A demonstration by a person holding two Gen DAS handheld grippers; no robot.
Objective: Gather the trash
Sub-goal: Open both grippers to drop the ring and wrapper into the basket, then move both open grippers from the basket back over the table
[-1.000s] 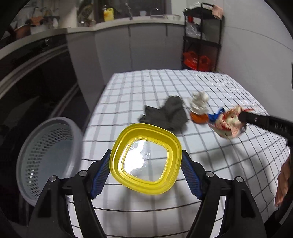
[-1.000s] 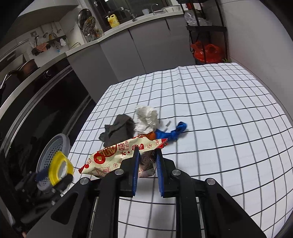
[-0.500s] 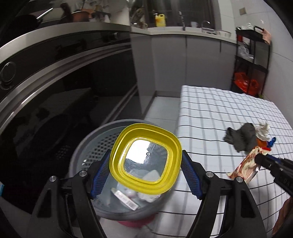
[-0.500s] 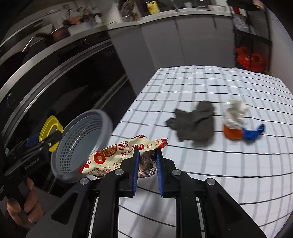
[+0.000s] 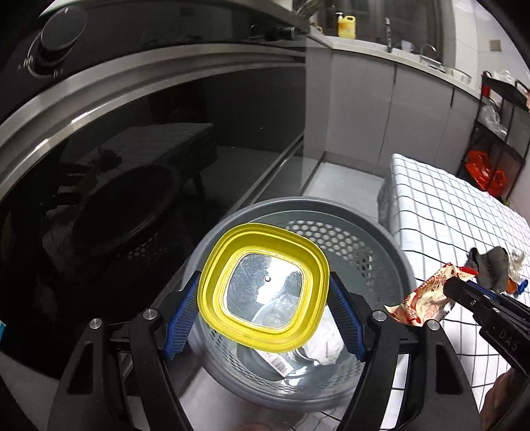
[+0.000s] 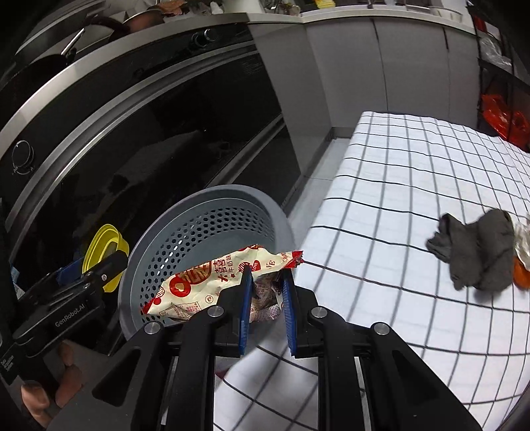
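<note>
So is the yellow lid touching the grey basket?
Cannot tell. In the left wrist view the yellow lid, pinched by the left gripper, overlaps the grey basket, but neither view shows a gap or contact.

Dim indoor light, glare streaks on the glossy oven front, strong fisheye bending, dark vignetted corners.

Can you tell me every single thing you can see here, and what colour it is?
lid: 1, yellow with clear middle, gripped over the bin
wrapper: 1, white and red, gripped at the bin's rim
bin: 1, grey with holes, on the floor beside the table, trash inside
table: 1, white cloth with black grid
rag: 1, dark grey, on the table
paper wad: 1, white, beside the rag
orange thing: 1, by the rag, unclear
bottle: 1, yellow, on the far counter
left tool: black, blue pads, holding the lid
right tool: black, blue pads, holding the wrapper
</note>
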